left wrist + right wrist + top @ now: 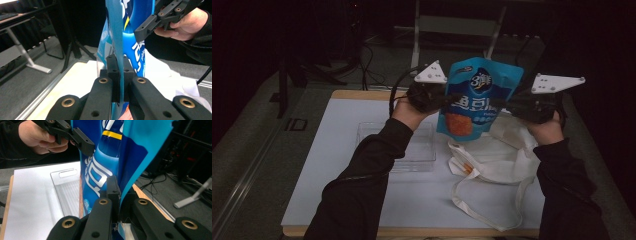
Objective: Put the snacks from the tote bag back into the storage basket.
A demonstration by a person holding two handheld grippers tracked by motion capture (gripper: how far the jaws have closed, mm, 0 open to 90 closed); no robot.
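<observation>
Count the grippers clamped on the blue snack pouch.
2. The left gripper pinches the blue snack pouch at its left edge; the right gripper pinches its right edge, above the table.

Dim lab or studio: white-topped table (362,200), metal stand legs (27,62), floor cables (160,182), carpet.

The pouch (477,97) is bright blue with white lettering and an orange patch, the bag (497,160) cream, the surface (337,150) white, both sleeves black.
</observation>
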